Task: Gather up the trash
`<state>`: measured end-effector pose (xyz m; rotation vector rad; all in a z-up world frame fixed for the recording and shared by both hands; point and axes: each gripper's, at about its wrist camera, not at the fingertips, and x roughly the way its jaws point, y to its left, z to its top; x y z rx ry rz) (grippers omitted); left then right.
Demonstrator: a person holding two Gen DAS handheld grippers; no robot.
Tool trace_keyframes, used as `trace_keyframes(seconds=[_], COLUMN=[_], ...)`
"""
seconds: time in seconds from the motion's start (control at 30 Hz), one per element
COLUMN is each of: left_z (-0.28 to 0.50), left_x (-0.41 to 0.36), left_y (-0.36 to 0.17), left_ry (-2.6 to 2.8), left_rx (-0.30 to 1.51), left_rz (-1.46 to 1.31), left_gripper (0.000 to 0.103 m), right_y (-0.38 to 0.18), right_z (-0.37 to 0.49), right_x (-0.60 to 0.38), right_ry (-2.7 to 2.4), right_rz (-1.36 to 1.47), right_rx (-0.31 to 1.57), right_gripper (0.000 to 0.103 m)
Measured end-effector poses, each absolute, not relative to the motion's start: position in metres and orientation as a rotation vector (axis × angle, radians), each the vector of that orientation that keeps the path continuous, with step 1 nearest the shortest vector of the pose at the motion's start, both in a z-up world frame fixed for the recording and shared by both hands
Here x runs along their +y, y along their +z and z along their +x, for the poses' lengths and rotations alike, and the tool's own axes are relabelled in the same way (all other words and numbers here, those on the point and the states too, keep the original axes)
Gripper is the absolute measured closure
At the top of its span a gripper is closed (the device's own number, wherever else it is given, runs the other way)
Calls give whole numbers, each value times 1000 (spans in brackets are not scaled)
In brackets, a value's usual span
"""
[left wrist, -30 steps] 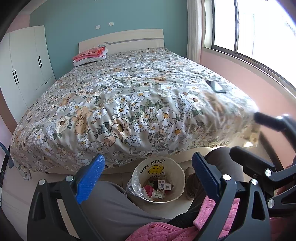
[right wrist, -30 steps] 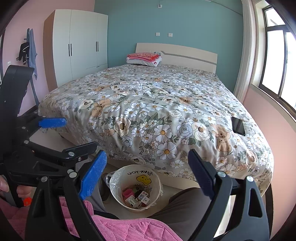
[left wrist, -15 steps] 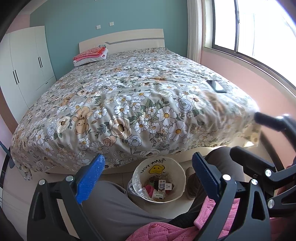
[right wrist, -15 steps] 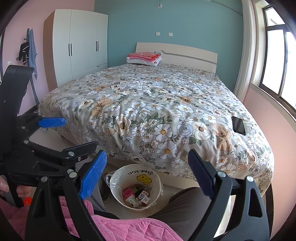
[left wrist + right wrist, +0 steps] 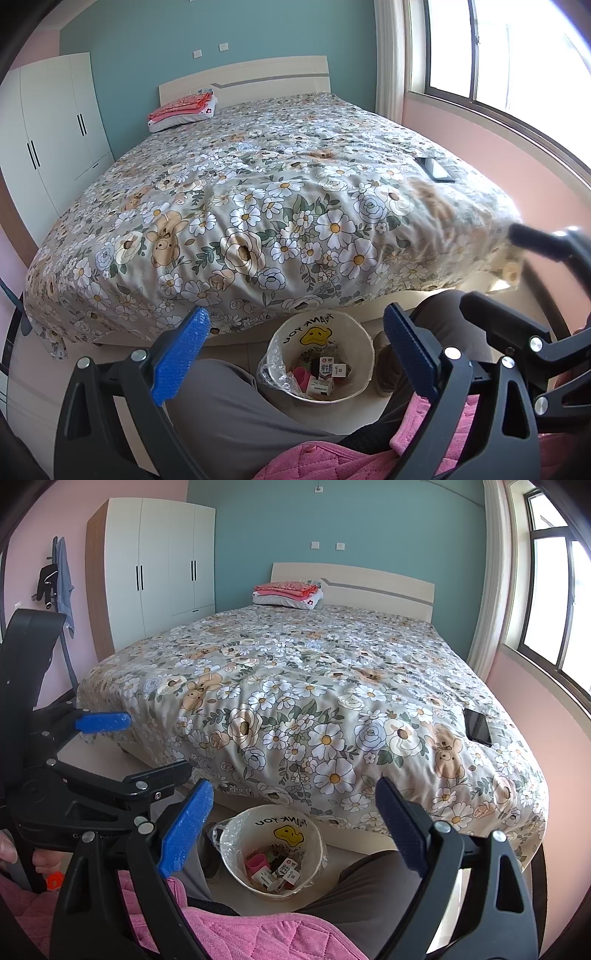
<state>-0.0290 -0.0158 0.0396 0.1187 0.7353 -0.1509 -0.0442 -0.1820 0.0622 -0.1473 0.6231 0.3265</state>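
Both grippers, left gripper and right gripper, spread wide and empty above trash bin at bed foot, trash pieces inside; collection seemingly finished, next probably bag liner.

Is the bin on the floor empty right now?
No, the bin already holds several small cartons and wrappers inside its plastic liner.

The bed is covered by a grey-beige quilt patterned with white flowers, green leaves and tan bears, and a black phone is laid on it. A cream bin is marked with a yellow smiley face and black lettering. Blue pads are carried on the black left gripper and right gripper, and pink quilted fabric is seen below.
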Motion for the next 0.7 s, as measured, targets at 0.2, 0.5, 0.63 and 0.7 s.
trace_keyframes(seconds=[0.2,0.5,0.63,0.7], left_z=[-29,-29,-29,-29], left_x=[-16,-15,-13,-12], left_y=[39,38,35,35], left_ry=[-146,-146,-151,-150], left_rx=[734,736,745,747], left_rz=[122,123,121,122], left_gripper=[6,6,6,6], right_y=[62,59,58,57], right_z=[-44,-43,-43,-43], right_x=[-182,-183,-184,-184], right_ry=[327,331,330,329], right_rz=[-148,-145,-145,-147], right_rx=[625,631,635,637], right_gripper=[15,15,15,15])
